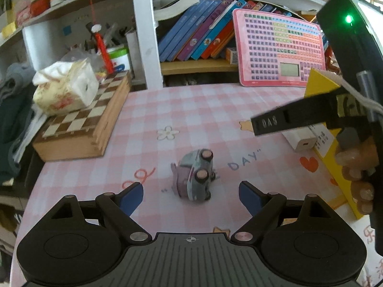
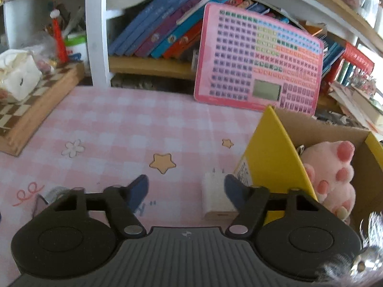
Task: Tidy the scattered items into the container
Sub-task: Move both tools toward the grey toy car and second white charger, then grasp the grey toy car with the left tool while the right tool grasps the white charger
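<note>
left gripper: angled down at the table, jaws spread wide, nothing between the pads
toy car: on its side on the pink checked tablecloth, wheels facing up, just ahead of the left jaws, not touched
right gripper: tilted down, jaws partly spread, right finger against the white charger, left finger clear of it, no pinch
right hand: fingers wrapped round the gripper handle, seen at the left view's right edge
yellow box: open, at right, beside the charger
pink plush: inside the box
</note>
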{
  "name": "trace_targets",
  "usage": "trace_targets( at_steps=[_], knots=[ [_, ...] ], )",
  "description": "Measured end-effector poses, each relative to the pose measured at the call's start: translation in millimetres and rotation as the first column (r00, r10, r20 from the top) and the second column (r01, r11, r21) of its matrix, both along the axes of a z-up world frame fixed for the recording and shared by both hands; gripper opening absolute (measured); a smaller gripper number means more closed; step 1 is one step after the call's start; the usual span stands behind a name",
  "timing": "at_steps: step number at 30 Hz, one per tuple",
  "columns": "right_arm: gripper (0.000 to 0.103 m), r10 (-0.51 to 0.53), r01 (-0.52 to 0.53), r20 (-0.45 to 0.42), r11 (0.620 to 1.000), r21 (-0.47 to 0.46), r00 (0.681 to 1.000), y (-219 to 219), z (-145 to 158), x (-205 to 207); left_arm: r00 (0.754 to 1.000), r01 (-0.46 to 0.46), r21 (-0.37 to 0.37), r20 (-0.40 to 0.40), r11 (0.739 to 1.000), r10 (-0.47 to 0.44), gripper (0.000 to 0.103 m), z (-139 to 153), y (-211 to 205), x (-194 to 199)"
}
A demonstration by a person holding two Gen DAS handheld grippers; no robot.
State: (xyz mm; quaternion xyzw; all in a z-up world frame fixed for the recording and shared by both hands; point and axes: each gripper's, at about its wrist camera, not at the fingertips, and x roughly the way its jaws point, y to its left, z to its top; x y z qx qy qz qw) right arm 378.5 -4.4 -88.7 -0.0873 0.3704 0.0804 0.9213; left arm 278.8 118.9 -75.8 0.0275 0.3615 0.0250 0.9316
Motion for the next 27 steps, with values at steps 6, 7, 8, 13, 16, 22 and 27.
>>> trace_targets(
  at_steps=[6, 7, 8, 13, 16, 22, 27],
  knots=[
    [0.060, -0.001, 0.001, -0.014, 0.999, -0.042, 1.000, -1, -4, 3, 0.999, 0.032, 0.015, 0.022, 0.999, -0.032, 0.088, 1, -2, 13],
    [0.060, -0.016, 0.015, -0.018, 0.999, -0.051, 1.000, -3, -4, 6, 0.999, 0.035, 0.017, 0.025, 0.999, -0.035, 0.088, 1, -3, 14],
    [0.061, -0.032, 0.031, -0.020, 0.998, -0.058, 0.999, -5, -5, 8, 0.999, 0.037, 0.017, 0.026, 0.999, -0.037, 0.088, 0, -3, 16],
    [0.068, -0.074, 0.072, -0.051, 0.997, -0.038, 0.996, -17, -11, 19, 0.999, 0.037, 0.006, 0.021, 0.999, -0.038, 0.088, -3, -3, 24],
    [0.068, -0.081, 0.080, -0.078, 0.997, -0.025, 0.994, -19, -17, 23, 0.999, 0.046, 0.004, 0.018, 0.999, -0.046, 0.088, -5, -5, 29],
    [0.067, -0.101, 0.100, -0.092, 0.995, -0.021, 0.991, -18, -27, 26, 0.997, 0.071, 0.003, 0.015, 0.997, -0.071, 0.082, -9, -10, 39],
    [0.067, -0.127, 0.127, -0.104, 0.992, -0.006, 0.986, -18, -37, 33, 0.996, 0.084, 0.018, 0.000, 0.996, -0.084, 0.069, -15, -13, 45]
  ],
)
